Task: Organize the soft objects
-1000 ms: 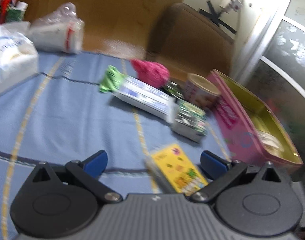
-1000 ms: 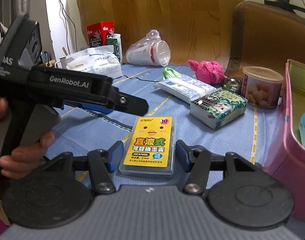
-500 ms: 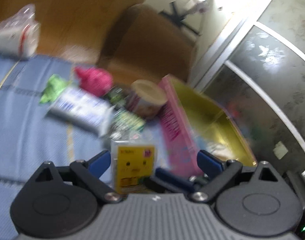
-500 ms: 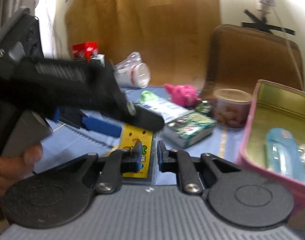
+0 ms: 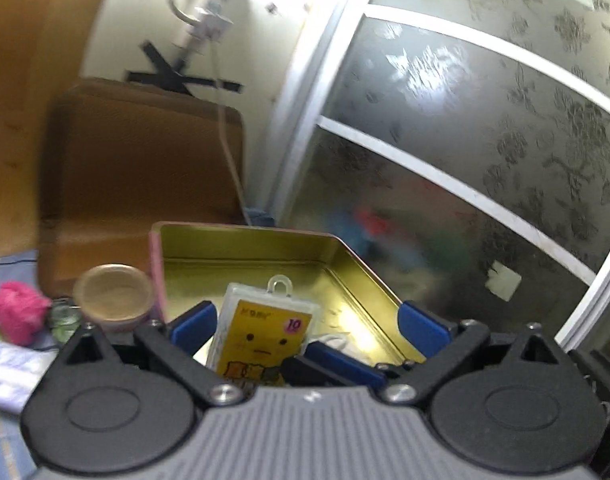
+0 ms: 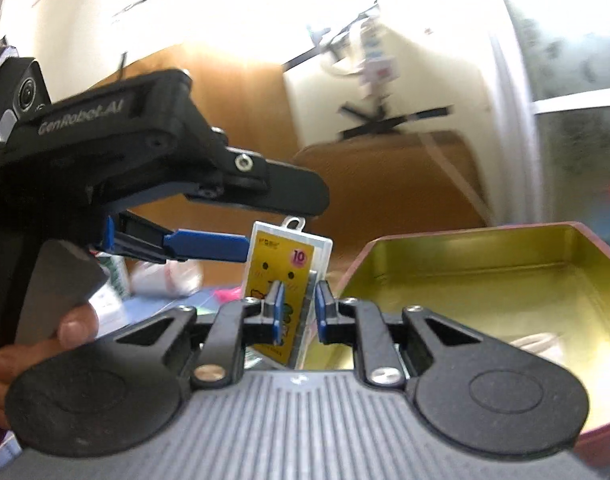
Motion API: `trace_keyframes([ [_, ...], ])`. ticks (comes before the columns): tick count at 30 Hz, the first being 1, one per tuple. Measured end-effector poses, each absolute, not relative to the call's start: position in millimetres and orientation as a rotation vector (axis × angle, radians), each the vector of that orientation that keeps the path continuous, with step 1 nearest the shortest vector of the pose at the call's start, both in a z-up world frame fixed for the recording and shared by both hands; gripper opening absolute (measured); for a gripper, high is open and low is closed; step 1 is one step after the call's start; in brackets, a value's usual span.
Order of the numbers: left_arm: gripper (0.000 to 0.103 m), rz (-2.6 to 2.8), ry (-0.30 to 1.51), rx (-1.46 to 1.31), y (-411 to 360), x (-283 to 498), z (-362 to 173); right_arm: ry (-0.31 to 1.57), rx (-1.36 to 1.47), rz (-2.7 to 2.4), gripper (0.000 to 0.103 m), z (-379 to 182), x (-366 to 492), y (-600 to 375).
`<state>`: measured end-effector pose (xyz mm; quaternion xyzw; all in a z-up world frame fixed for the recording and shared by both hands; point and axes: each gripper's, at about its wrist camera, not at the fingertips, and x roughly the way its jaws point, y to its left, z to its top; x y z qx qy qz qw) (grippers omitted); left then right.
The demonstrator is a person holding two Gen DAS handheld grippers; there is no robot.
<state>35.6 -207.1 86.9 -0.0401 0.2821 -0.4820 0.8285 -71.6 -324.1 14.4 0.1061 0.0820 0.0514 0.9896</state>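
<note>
Between the right gripper's [image 6: 298,312] closed blue jaws, a flat yellow plastic-cased packet [image 6: 287,268] stands upright, held low. Beyond sits the open pink tin with gold interior [image 6: 485,276]. The left gripper [image 5: 307,326], jaws apart, hovers just beside; the packet might pivot and fall outside.

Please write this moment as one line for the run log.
right claw: shut on yellow card pack | left claw: open | pack: lifted beside open tin

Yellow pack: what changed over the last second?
The right gripper shut its jaws on the yellow pack, which lay flat on the blue cloth, and lifted it upright toward the open tin. The left gripper stayed open and followed alongside.
</note>
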Motion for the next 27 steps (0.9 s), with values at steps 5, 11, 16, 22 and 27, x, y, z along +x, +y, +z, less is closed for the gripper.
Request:
trace_keyframes([
  [5,0.101,-0.987,0.668,-0.040,-243.6,48.5,61.9,0.189,0.256,-0.021,0.030,1.0,-66.2,-354.4],
  [11,0.101,-0.901,0.647,-0.097,-201.6,62.3,56.6,0.168,0.335,-0.176,0.053,-12.5,-69.8,-382.4],
  [16,0.102,-0.740,0.618,-0.163,-131.7,80.0,48.0,0.097,0.289,-0.135,0.053,-4.9,-72.7,-364.5],
  [22,0.102,-0.452,0.648,-0.174,-40.4,97.6,7.7,0.103,0.137,0.035,0.053,-0.8,-60.5,-301.7],
  [27,0.102,-0.247,0.630,-0.185,20.3,106.0,-19.7,0.270,0.100,0.291,0.053,-11.9,-22.6,-253.5],
])
